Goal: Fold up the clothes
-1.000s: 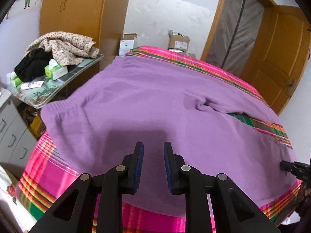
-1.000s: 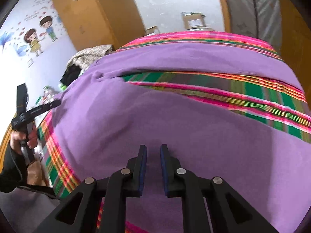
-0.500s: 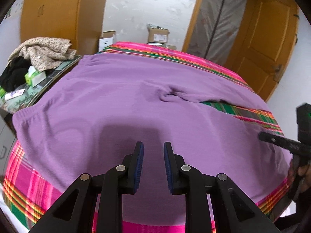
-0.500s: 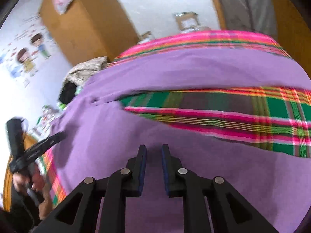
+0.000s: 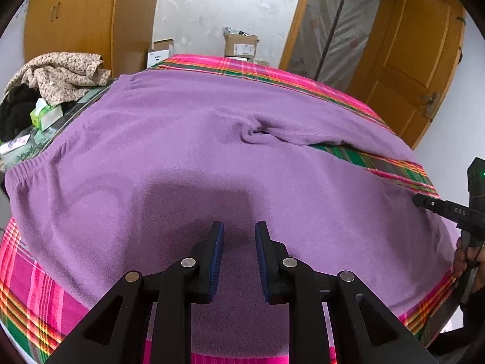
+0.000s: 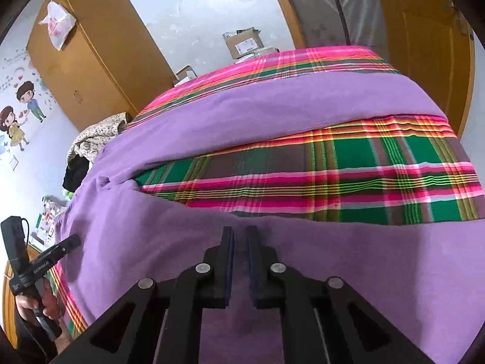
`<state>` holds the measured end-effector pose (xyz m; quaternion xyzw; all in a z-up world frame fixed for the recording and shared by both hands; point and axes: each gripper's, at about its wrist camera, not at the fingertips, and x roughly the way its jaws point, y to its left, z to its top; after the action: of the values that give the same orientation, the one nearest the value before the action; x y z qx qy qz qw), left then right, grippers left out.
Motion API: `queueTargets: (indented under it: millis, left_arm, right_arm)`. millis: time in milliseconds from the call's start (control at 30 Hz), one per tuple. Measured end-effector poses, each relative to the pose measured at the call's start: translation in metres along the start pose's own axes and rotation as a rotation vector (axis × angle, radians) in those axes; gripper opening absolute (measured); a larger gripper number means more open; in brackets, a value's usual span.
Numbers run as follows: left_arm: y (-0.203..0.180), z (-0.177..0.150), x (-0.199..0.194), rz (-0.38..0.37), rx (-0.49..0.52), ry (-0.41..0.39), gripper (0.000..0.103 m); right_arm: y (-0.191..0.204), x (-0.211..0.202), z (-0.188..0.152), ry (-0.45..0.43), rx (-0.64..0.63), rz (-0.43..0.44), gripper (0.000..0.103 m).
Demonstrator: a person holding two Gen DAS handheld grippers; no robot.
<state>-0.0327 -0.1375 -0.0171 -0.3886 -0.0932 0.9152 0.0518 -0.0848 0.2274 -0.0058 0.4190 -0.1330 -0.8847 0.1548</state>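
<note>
Lying spread flat on the bed (image 5: 36,276), the purple trousers (image 5: 182,157) sit unfolded beneath both jaws. Left gripper (image 5: 237,233) and right gripper (image 6: 239,236) hover apart, empty; every fold seems left to do.

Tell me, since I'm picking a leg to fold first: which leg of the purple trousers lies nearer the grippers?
The near leg of the purple trousers, right under the right gripper. The far leg lies beyond the exposed strip of plaid bedsheet.

Purple pants (image 5: 188,151), pink-green plaid bedspread (image 6: 348,170), black tools
</note>
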Motion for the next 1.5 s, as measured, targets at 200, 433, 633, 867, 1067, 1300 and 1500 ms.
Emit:
queueTargets:
  millis: [200, 433, 633, 867, 1067, 1300, 1500]
  left_arm:
    - [-0.004, 0.001, -0.005, 0.001, 0.009, -0.001, 0.022]
    - [-0.015, 0.009, -0.022, 0.005, 0.030, -0.038, 0.022]
    - [-0.020, 0.019, -0.028, 0.007, -0.002, -0.050, 0.022]
    - [-0.031, 0.026, -0.039, 0.050, -0.025, -0.066, 0.022]
    - [-0.043, 0.025, -0.047, 0.085, -0.009, -0.069, 0.022]
    - [-0.051, 0.031, -0.051, 0.121, 0.026, -0.085, 0.022]
    - [-0.049, 0.039, -0.042, 0.141, 0.034, -0.084, 0.022]
  right_arm:
    - [0.010, -0.011, -0.009, -0.009, -0.047, 0.052, 0.011]
    - [0.015, -0.029, -0.008, -0.055, -0.076, 0.095, 0.011]
    - [0.017, -0.036, -0.010, -0.070, -0.079, 0.129, 0.011]
    - [0.018, -0.049, -0.016, -0.083, -0.086, 0.159, 0.011]
    - [0.023, -0.056, -0.021, -0.097, -0.109, 0.153, 0.011]
    - [0.029, -0.058, -0.014, -0.124, -0.117, 0.199, 0.021]
    - [0.035, -0.063, -0.003, -0.171, -0.130, 0.265, 0.021]
